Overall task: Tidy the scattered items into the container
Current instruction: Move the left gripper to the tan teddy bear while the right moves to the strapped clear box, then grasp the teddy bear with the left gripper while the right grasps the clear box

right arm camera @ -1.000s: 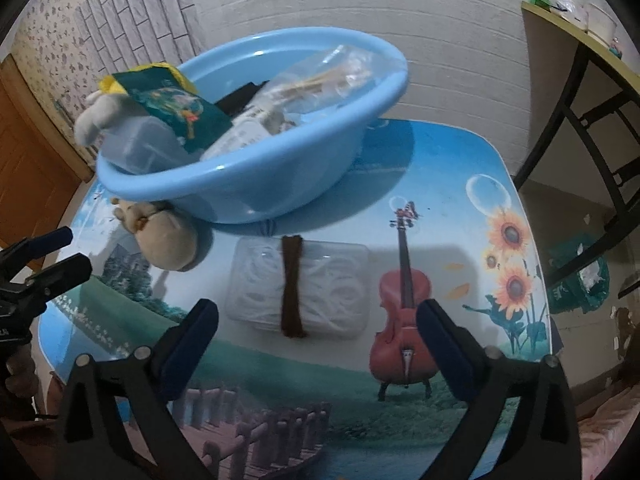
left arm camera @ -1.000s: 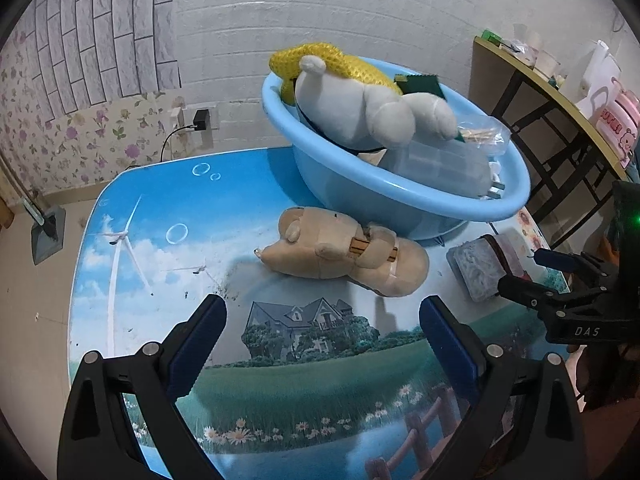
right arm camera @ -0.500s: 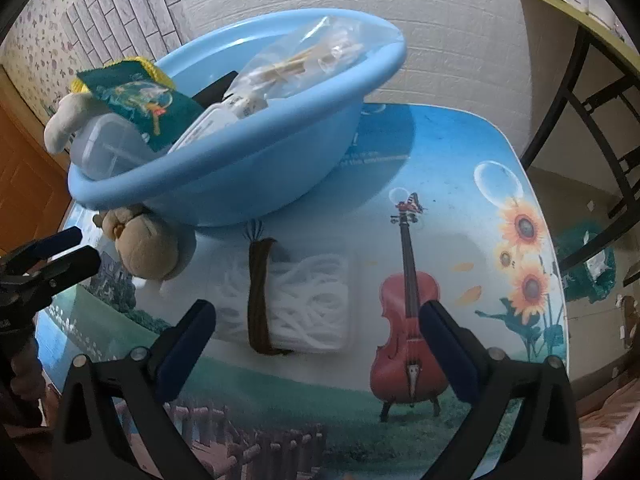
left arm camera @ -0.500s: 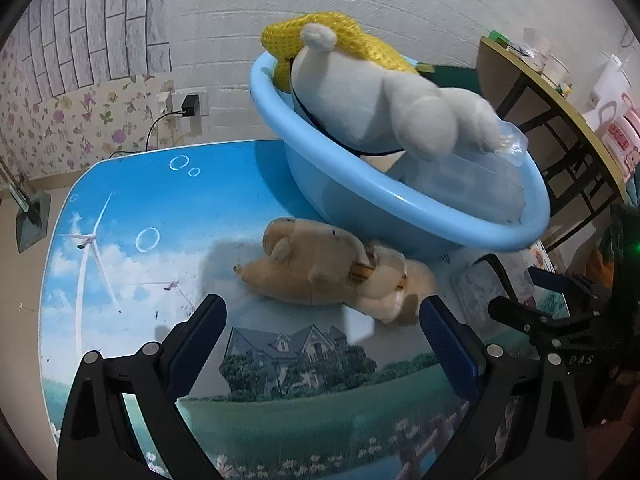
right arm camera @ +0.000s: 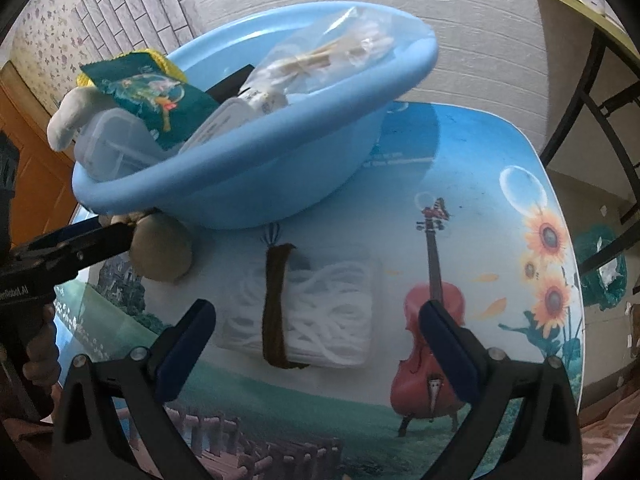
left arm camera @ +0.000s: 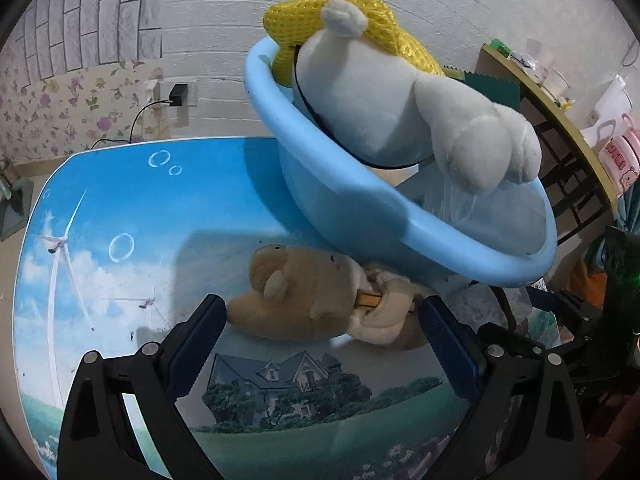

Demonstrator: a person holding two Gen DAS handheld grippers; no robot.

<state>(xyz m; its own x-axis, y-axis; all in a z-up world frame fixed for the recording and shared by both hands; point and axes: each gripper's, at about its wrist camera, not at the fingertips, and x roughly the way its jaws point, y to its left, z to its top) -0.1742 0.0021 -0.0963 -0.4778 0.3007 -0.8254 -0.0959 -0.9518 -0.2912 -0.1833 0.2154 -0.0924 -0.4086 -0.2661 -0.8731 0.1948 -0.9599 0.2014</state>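
The left gripper (left arm camera: 322, 324) stands wide around a tan plush toy (left arm camera: 316, 300) lying just beside the blue basin (left arm camera: 360, 216). The right gripper (right arm camera: 318, 330), also wide, frames a clear box (right arm camera: 316, 312) near the basin.

tan plush (left arm camera: 312, 300) (lying), full blue basin (left arm camera: 360, 216)

Home: floral wallpaper (left arm camera: 60, 116), picture-print table (left arm camera: 120, 200).
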